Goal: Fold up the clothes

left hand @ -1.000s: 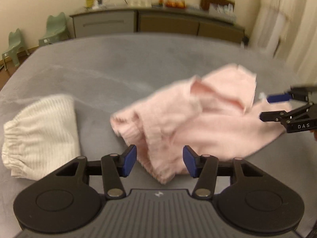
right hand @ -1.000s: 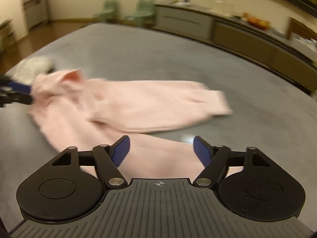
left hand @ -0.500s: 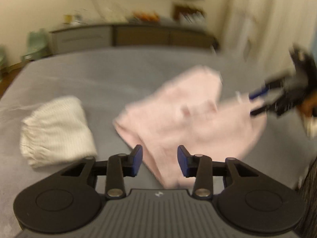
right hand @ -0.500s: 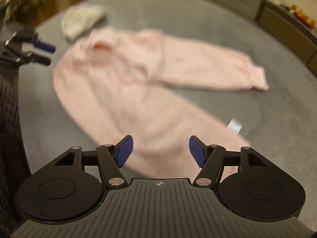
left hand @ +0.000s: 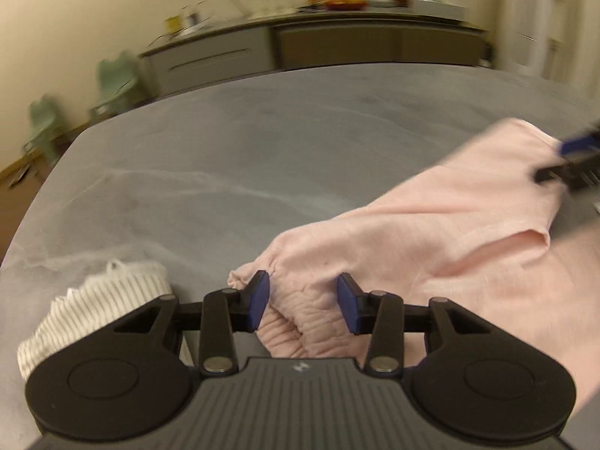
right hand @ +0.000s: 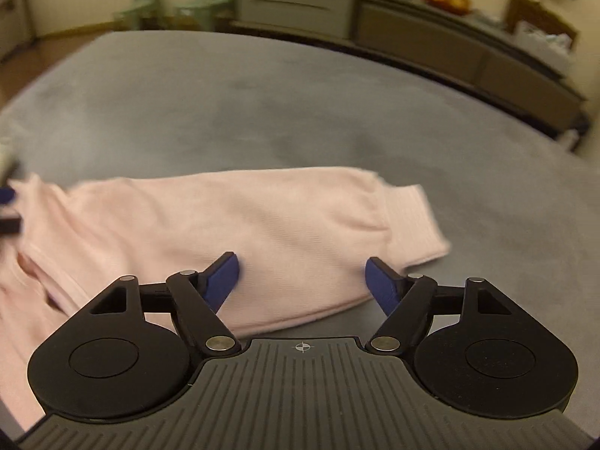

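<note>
On the grey bench, pink trousers spread out, not yet folded.
Left hand-held gripper half spread over the ribbed cuff, right hand-held gripper just widened over the other leg; nothing pinched. Best to catch both layers at the cuffs. Near leg lying crosswise, cuff pointing right. Striped cloth just beside.

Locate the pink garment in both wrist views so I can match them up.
Left wrist: the pink garment fills the lower right, reaching from between the left gripper fingers out to the right edge.
Right wrist: it spans the left and centre, one ribbed cuff pointing right, past the right gripper.
Shared landmark: the long sideboard along the far wall.
</note>
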Motion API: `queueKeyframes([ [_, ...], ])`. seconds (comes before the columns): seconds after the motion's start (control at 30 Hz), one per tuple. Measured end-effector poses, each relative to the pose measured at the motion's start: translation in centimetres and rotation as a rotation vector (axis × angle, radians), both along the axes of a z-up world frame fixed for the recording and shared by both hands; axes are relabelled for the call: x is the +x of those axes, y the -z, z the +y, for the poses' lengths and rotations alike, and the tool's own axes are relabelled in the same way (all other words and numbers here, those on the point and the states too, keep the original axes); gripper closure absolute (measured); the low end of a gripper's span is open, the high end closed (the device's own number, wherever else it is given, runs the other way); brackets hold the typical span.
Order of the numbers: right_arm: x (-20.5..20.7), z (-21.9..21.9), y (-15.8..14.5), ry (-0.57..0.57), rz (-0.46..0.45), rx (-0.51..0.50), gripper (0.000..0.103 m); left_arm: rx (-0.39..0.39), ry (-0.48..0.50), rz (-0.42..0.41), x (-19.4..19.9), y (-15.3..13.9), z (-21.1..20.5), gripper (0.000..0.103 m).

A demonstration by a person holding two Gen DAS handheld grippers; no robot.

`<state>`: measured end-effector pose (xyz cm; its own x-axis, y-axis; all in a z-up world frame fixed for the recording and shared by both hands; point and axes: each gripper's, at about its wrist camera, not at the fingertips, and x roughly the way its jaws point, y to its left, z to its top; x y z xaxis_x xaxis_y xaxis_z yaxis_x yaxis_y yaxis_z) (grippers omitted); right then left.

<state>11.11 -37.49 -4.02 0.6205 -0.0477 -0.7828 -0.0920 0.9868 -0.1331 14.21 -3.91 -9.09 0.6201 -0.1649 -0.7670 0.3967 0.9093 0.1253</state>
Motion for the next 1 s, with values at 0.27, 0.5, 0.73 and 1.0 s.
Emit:
queueKeyframes([
  [0.27,-1.6,0.7,-1.9,0.027,-0.090,-0.010,0.031,-0.077,-0.029,-0.063,-1.1,-3.2,1.0,0.060],
  [0.5,0.0,7.1,-1.5,-0.084,-0.163,0.082,0.029,-0.232,-0.131,0.008,-1.1,-3.9,3.2,0.060],
  [0.73,2.2,13.0,0.5,-0.232,-0.038,-0.016,0.034,-0.116,0.114,0.097,-4.3,-1.6,2.3,0.060],
  [1.0,2.0,12.5,-1.5,-0.279,-0.007,-0.050,0.030,-0.339,0.034,0.122,-3.2,-3.3,6.4,0.056],
])
